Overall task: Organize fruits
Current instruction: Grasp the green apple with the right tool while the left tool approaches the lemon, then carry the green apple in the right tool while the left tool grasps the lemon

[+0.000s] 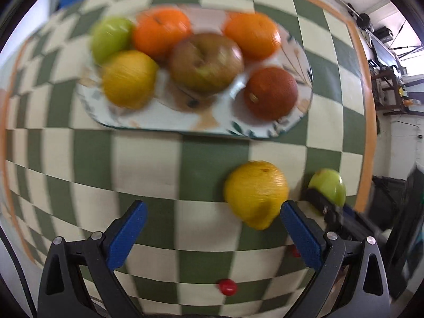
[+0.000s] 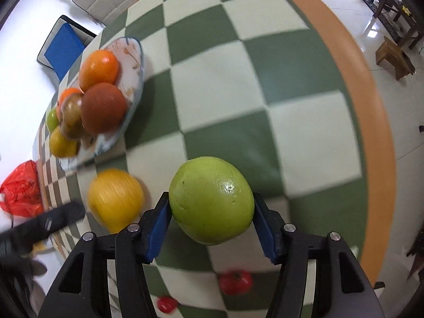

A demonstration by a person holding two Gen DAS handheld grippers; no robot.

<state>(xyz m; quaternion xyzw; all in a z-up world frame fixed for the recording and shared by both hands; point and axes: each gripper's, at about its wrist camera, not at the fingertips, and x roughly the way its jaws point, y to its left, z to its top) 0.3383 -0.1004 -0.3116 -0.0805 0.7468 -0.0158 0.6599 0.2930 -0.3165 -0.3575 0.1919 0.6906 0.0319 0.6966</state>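
Note:
A patterned oval plate (image 1: 185, 129) carries several fruits: a green apple (image 1: 111, 39), two oranges (image 1: 161, 31), a brownish apple (image 1: 205, 62), a yellow citrus (image 1: 129, 78) and a dark red fruit (image 1: 270, 92). A loose yellow citrus (image 1: 255, 193) lies on the checked cloth just ahead of the right fingertip of my left gripper (image 1: 213, 205), which is open and empty. My right gripper (image 2: 211, 202) is shut on a second green apple (image 2: 209, 185), held between the blue pads (image 2: 156, 225). That apple (image 1: 328, 185) also shows at the right of the left wrist view.
Small red tomato-like pieces (image 2: 235, 281) (image 1: 227, 286) lie on the cloth near the grippers. The table's orange border (image 2: 371, 106) runs close on the right. A red plastic bag (image 2: 21, 188) and a chair with a blue seat (image 2: 63, 47) sit beyond the table.

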